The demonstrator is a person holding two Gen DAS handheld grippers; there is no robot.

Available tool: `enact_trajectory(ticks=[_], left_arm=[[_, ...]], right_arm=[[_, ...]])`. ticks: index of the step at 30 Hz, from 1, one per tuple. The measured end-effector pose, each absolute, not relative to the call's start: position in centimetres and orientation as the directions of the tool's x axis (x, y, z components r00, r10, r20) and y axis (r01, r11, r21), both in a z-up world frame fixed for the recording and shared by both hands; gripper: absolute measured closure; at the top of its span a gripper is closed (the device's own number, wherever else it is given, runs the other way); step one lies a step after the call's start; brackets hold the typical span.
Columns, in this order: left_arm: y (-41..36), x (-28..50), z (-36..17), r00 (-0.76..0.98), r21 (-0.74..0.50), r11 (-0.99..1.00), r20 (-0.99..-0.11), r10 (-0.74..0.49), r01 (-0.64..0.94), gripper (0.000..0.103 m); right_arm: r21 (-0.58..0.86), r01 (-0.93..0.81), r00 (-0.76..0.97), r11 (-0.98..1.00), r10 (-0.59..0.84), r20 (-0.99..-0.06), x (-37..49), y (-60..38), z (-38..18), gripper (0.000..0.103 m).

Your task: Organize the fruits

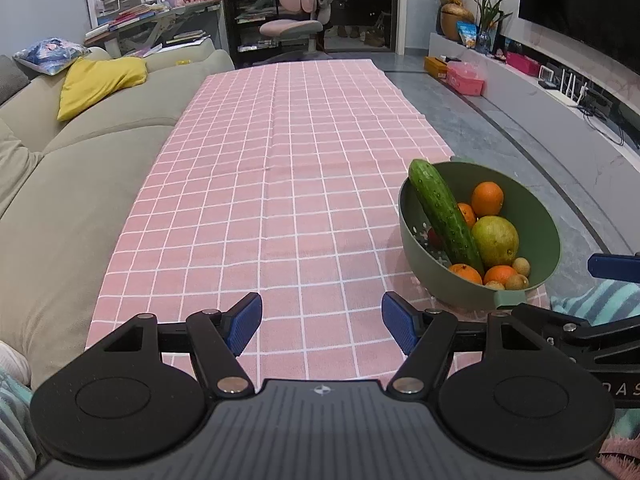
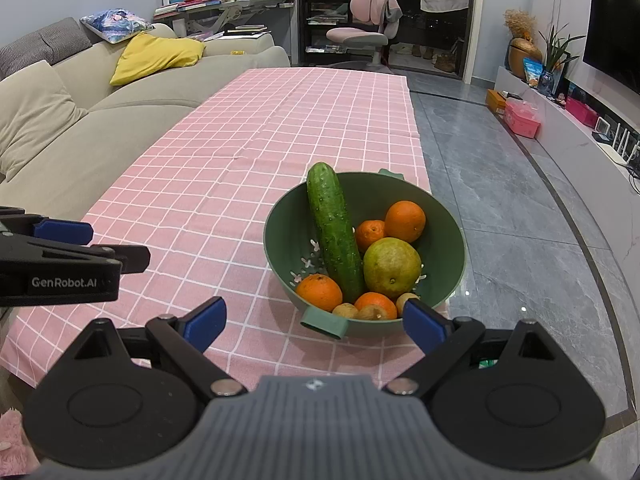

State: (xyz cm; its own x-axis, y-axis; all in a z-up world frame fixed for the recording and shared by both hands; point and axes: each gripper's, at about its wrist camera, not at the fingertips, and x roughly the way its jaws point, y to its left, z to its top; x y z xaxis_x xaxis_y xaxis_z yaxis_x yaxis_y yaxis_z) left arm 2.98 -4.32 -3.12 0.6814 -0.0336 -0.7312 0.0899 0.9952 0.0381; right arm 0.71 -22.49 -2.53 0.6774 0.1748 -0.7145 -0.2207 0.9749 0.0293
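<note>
Both claws, left claw [image 1: 322,328] and right claw [image 2: 316,322], hover level, spread wide.

Pink checked cloth [image 2: 256,152] in middle. Grey sofa [image 2: 100,120] at left, yellow pillow [image 2: 156,56] on it. Pink chair [image 2: 364,20] at top. Black TV [image 2: 616,28] upper right.

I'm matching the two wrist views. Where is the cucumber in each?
Left wrist: cucumber right of centre, leaning on the bowl's left rim.
Right wrist: cucumber at centre, in the bowl's left half.
Shared landmark: the yellow-green fruit to its right.
</note>
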Motion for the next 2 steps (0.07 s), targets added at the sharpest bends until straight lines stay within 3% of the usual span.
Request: enact_trajectory(ticks=[2], left_arm=[[-4.35,2.99,-3.11,0.683,0.040,0.995,-0.730,-0.031,0.088,0.022]], right_arm=[[0.029,-0.221,0.677,0.975,0.175,-0.715,0.71,-22.49,-2.52,0.011]])
